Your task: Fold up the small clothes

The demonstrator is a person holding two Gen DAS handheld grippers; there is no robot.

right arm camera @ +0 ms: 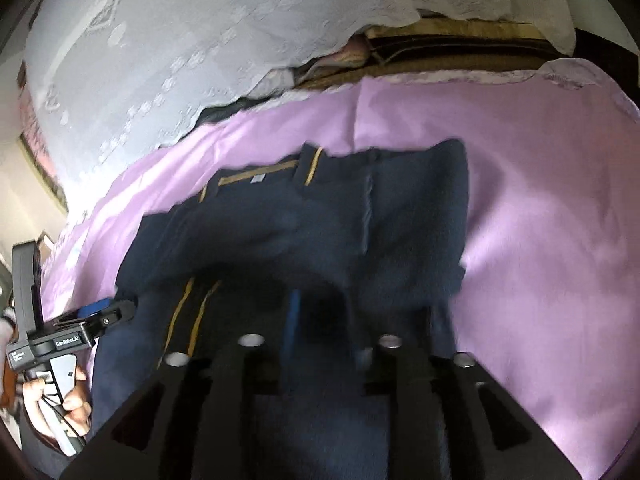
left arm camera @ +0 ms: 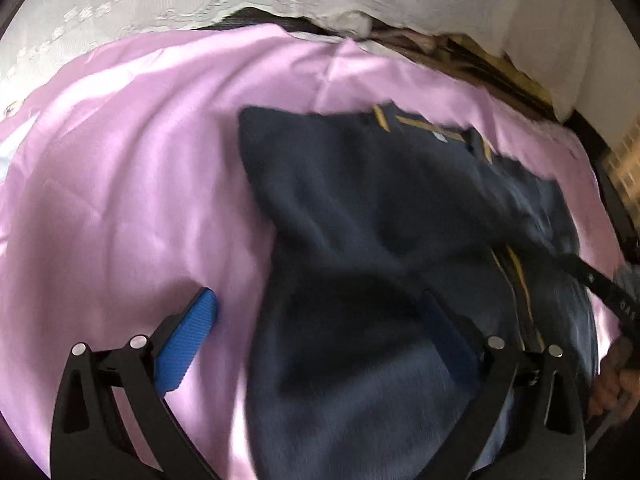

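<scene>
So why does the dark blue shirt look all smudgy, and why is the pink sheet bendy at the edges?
In the left wrist view the navy shirt smears, worst toward the right, because the camera was moving; the pink sheet shows bright shiny patches. In the right wrist view the shirt's lower part is blurred and shadowed near the right gripper. Both views are fisheye, so straight edges curve and the corners go black.

"GenRobot.AI" in white on the black body of the left gripper [right arm camera: 96,316], lower left of the right wrist view. A smaller white label below it is too small to read. Letters on the black strap [left arm camera: 600,280] at the right edge of the left wrist view are blurred.
</scene>
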